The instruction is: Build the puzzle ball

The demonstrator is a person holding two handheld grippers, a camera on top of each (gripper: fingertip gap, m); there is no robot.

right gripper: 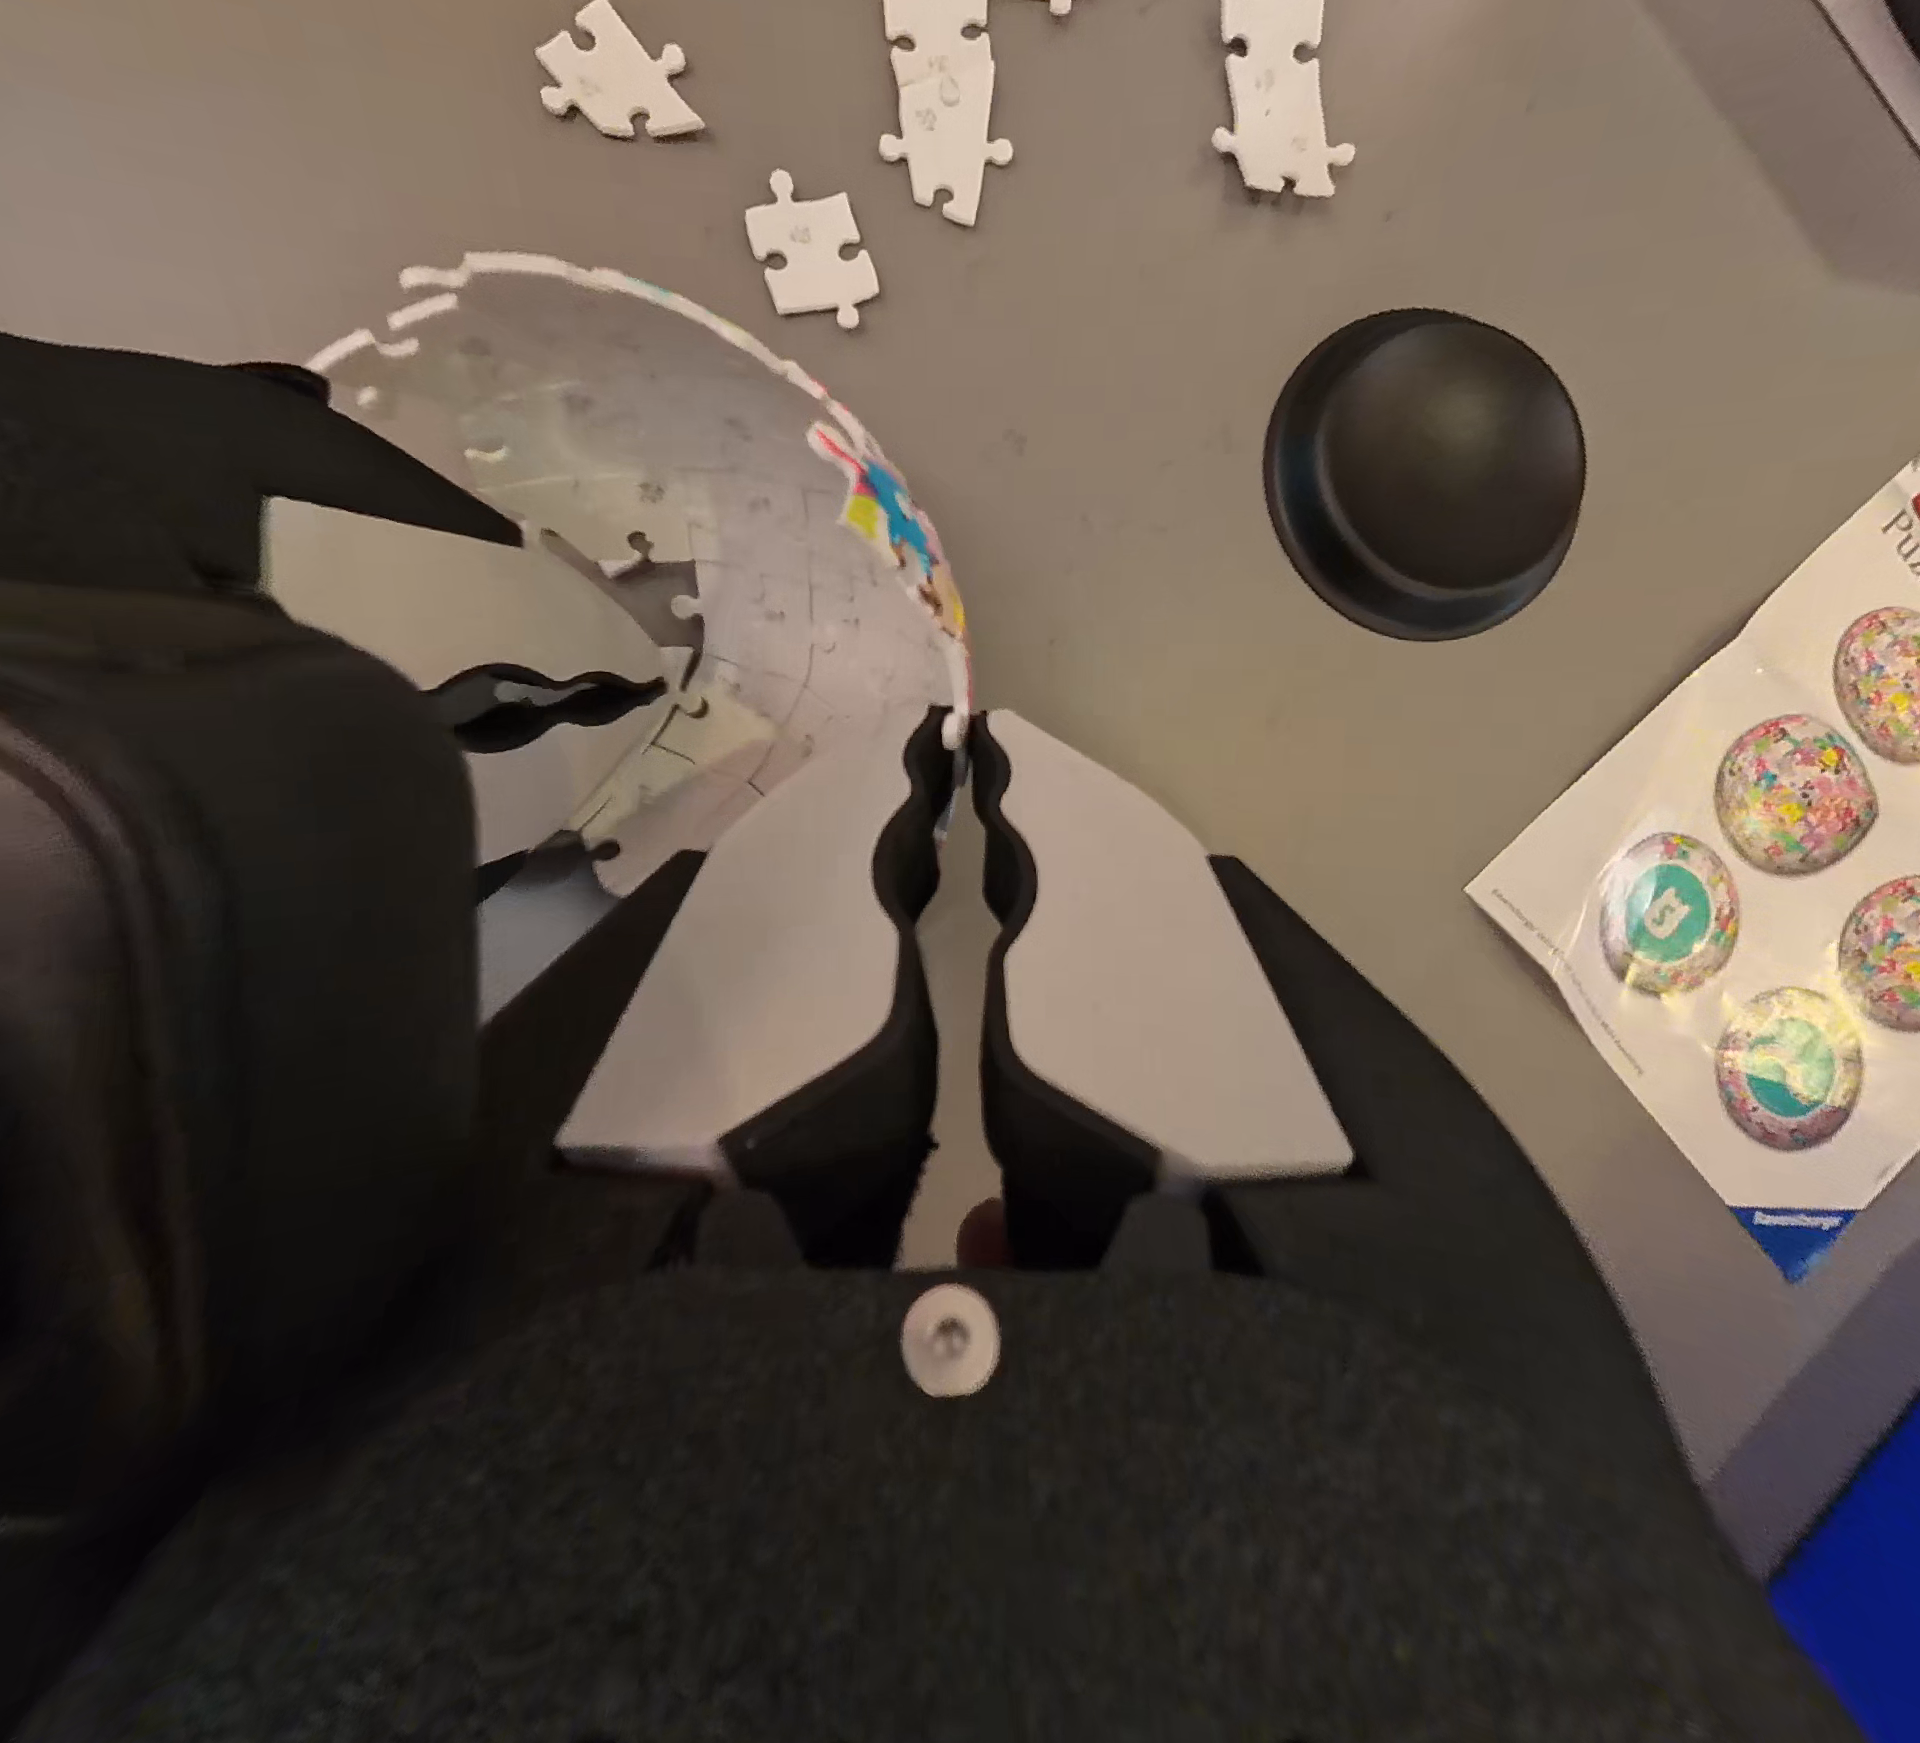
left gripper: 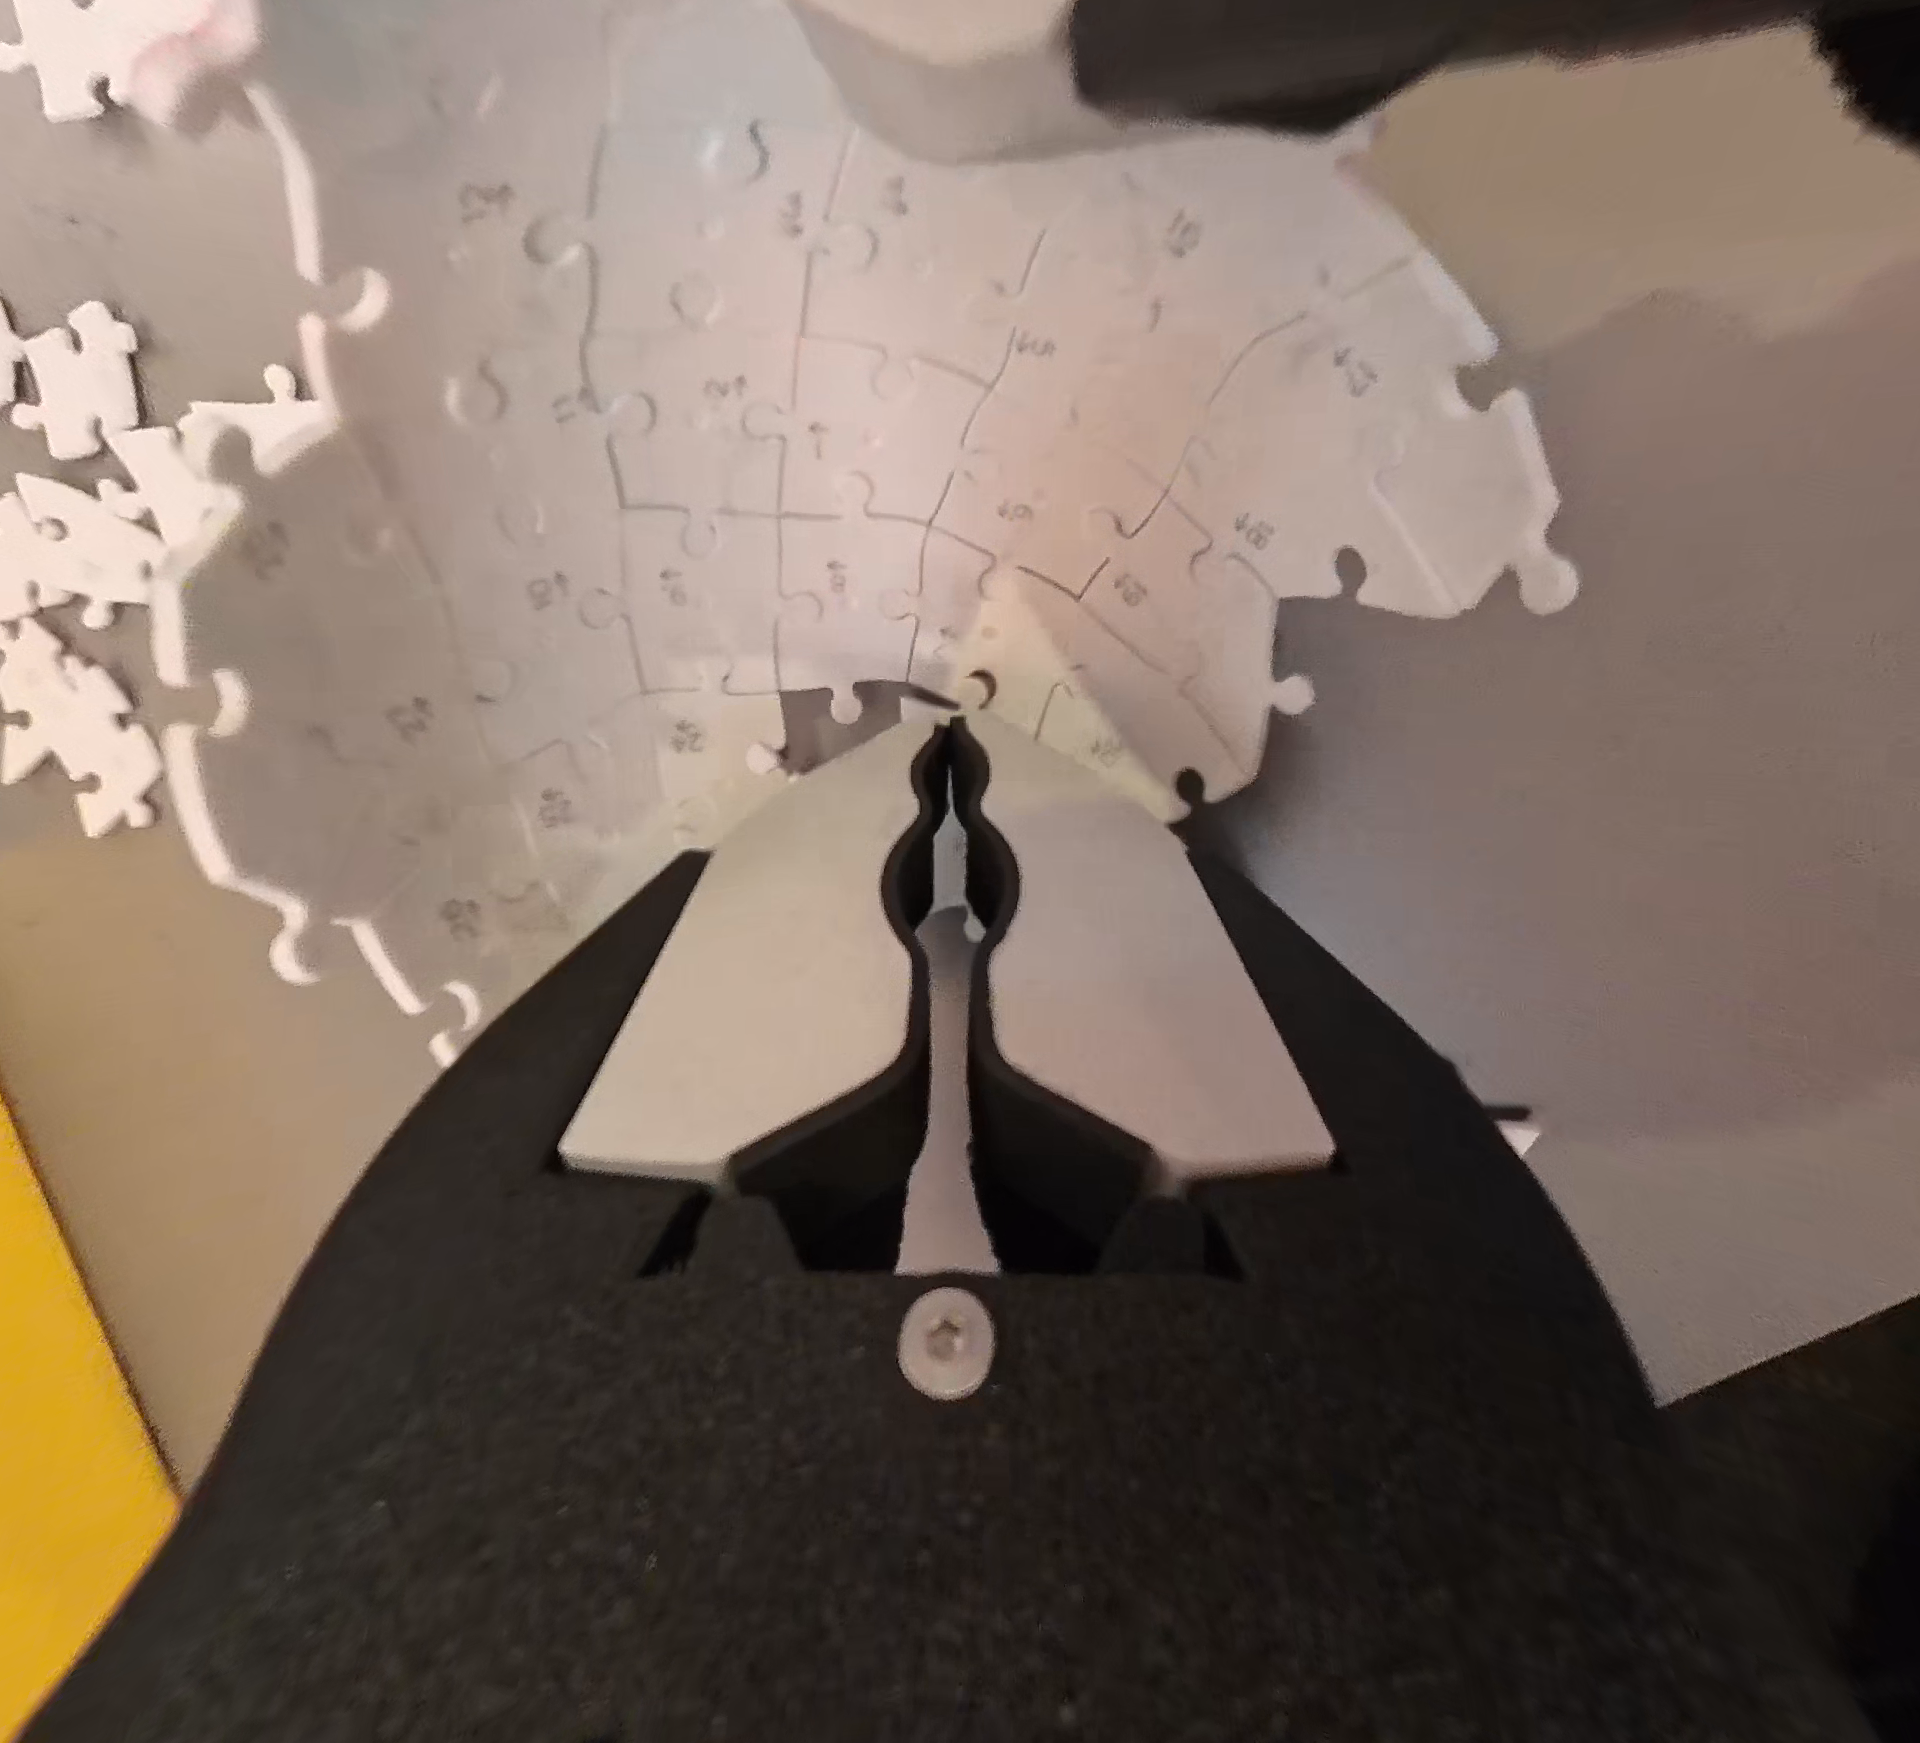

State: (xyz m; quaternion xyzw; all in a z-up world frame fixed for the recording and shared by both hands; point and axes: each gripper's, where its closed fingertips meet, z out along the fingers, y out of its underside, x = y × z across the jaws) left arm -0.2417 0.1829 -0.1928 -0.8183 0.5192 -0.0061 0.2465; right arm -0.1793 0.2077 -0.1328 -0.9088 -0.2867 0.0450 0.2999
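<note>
Half-built puzzle ball clamped at its rim by both tongs.

The shell (right gripper: 665, 509) is held over the grey table (right gripper: 1143, 467), hollow side turned up toward the right tongs' camera, its white inside marked by piece seams. The right tongs (right gripper: 961, 737) are closed on the shell's near edge, where the coloured outside just shows. The left tongs (left gripper: 951, 727) are pressed together on a piece at the opposite rim, next to a notch in the shell. Loose white pieces (right gripper: 935, 10) are scattered on the table ahead of the right tongs, well apart from the shell. A black dome stand (right gripper: 1423, 457) is seen ahead and to their right, and a printed leaflet (right gripper: 1766, 862) lies farther right.
</note>
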